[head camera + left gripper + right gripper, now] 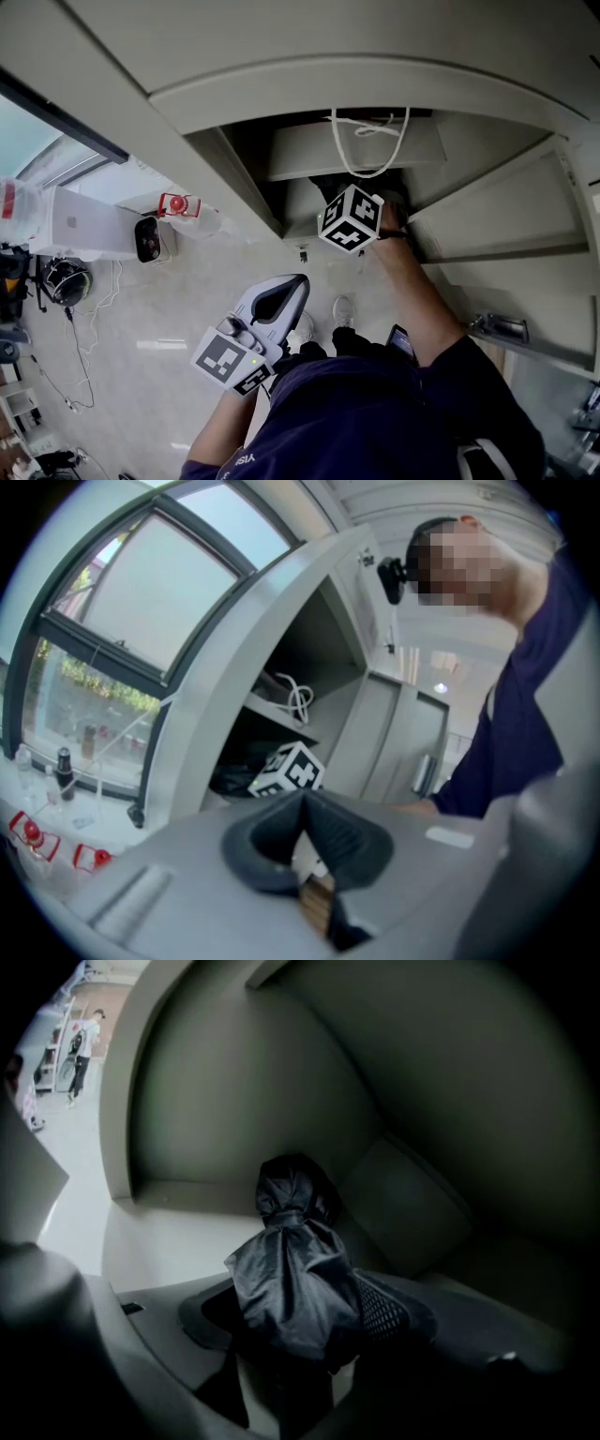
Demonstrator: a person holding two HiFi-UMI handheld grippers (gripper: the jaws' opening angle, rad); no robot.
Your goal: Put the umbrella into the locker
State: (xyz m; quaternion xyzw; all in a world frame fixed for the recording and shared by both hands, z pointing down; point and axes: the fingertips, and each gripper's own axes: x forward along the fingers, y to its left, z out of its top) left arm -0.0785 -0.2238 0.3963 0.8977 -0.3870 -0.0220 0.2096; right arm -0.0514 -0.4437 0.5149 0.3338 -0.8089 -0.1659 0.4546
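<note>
Black umbrella point(291, 1269) between wide-open jaws of right gripper point(311, 1314)

White cord point(373, 128) hanging looped — white box point(80, 225) beside a red-labelled bottle point(178, 204).

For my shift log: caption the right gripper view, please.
Folded black umbrella between the right gripper's wide-apart jaws, deep inside the dim locker compartment.

Crinkled black cloth umbrella point(291, 1279), matt locker point(234, 1101)
</note>
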